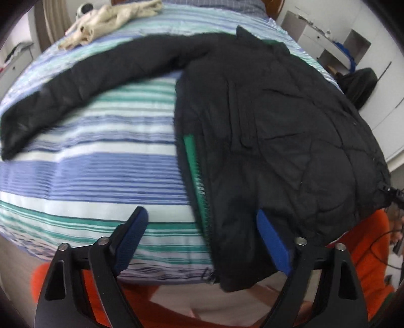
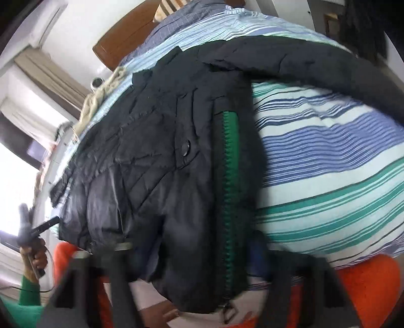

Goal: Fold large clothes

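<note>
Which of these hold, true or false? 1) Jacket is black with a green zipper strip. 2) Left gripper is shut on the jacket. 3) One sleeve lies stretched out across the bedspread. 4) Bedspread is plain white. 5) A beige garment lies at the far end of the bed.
1) True: the jacket is black, with a green zipper strip along its front edge.
2) False: the left gripper is open, its blue fingers wide apart.
3) True: the sleeve extends out over the bedspread.
4) False: it is striped blue, green and white.
5) True: the beige garment lies there, crumpled.
</note>
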Demonstrator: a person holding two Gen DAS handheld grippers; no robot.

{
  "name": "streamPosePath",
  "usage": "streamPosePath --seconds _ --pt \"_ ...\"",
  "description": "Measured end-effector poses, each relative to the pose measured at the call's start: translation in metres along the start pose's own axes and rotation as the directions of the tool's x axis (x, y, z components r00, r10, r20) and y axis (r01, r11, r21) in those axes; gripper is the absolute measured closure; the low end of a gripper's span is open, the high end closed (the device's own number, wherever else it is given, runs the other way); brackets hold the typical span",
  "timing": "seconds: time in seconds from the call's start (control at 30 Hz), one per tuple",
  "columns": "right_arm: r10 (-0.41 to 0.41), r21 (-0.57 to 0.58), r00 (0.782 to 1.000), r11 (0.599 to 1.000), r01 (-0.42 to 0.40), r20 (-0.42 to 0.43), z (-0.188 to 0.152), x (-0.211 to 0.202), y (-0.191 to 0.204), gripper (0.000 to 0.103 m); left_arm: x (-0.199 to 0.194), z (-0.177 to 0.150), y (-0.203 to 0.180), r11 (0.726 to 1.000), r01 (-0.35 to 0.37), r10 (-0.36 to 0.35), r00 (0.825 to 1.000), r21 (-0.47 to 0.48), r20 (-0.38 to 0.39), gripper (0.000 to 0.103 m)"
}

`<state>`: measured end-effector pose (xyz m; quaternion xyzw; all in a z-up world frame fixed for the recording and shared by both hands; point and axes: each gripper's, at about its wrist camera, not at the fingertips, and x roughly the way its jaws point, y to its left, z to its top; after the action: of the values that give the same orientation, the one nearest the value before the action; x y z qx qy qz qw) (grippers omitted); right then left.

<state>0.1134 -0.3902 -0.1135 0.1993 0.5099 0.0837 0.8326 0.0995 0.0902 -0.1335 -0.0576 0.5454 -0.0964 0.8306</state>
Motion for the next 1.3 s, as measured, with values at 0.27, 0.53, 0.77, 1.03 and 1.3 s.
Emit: streamPosePath --seconds 0.27,0.53,0.77,1.03,1.3 --pt "-0.050 -0.018 0.998 0.999 0.051 0.039 -0.011 -0.021 0.018 0.081 -0.014 -0.023 -0.011 0.999 0.038 -0.038 0.999 0.012 0.016 0.089" --pt "-0.131 -0.022 0.990 0.991 0.133 0.057 -0.017 -0.017 0.011 0.061 -0.016 -0.027 -0.004 0.999 -0.003 0.006 0.998 -0.039 0.058 0.062" --pt "-0.209 -0.036 0.959 0.975 0.220 0.194 -0.015 -0.068 0.024 0.030 -0.079 -0.017 0.000 0.994 -0.103 0.109 0.968 -0.040 0.228 0.022" --pt "-0.215 -0.166 0.945 0.951 0.260 0.248 -0.010 -0.065 0.066 0.028 -0.140 0.018 -0.023 0.972 -0.194 0.235 0.825 -0.132 0.514 0.000" --pt "-0.238 -0.305 0.936 0.899 0.314 0.260 -0.011 -0.039 0.116 0.027 -0.087 0.003 -0.053 0.989 -0.095 0.130 0.928 -0.116 0.349 0.000"
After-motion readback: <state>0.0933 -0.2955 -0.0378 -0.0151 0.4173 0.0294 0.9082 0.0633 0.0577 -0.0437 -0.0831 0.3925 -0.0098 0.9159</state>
